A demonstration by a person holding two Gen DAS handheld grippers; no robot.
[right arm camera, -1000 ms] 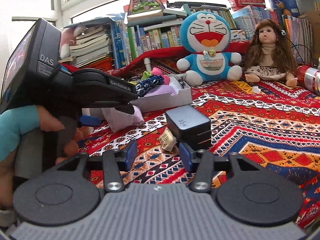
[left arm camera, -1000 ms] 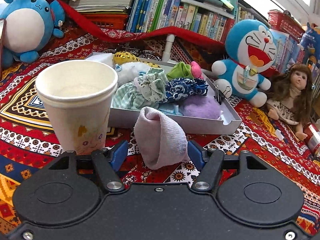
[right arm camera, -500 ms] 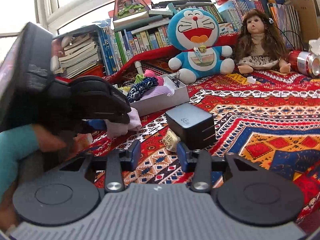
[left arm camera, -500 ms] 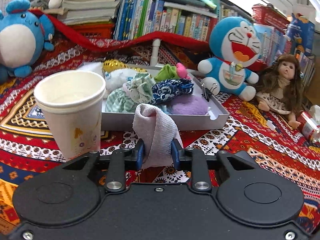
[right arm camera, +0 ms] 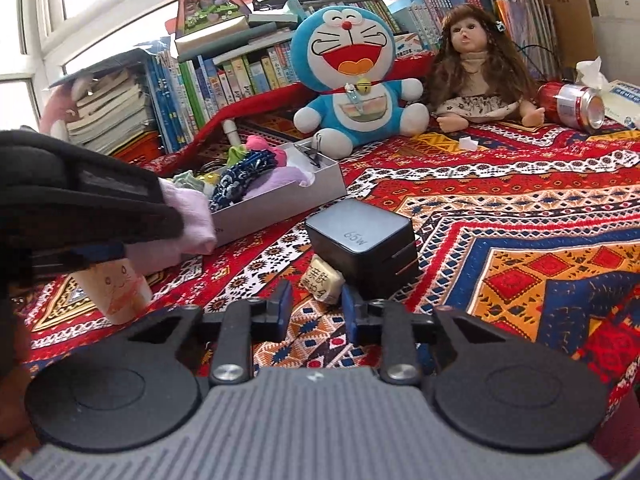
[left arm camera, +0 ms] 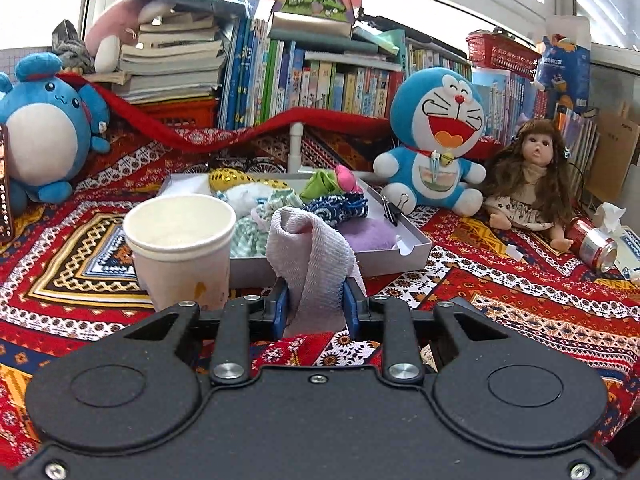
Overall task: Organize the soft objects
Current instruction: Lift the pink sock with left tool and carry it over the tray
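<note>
My left gripper (left arm camera: 314, 304) is shut on a pale pink sock (left arm camera: 310, 256) and holds it lifted above the patterned cloth, in front of the grey tray (left arm camera: 404, 258). The tray holds several soft fabric items, among them a blue patterned cloth (left arm camera: 338, 206) and a purple one (left arm camera: 368, 234). The sock also shows in the right wrist view (right arm camera: 188, 224), sticking out of the left gripper's body near the tray (right arm camera: 280, 204). My right gripper (right arm camera: 314, 312) is open and empty, low over the cloth, just before a small cream packet (right arm camera: 322, 284).
A paper cup (left arm camera: 182, 250) stands left of the sock. A black 65W charger block (right arm camera: 362, 250) sits before the right gripper. A Doraemon plush (left arm camera: 434, 146), a doll (left arm camera: 528, 188), a red can (left arm camera: 592, 244) and a blue plush (left arm camera: 44, 136) ring the tray. Books line the back.
My left gripper closed on the pink sock and lifted it off the cloth. My right gripper moved slightly forward toward the charger and stayed open.
</note>
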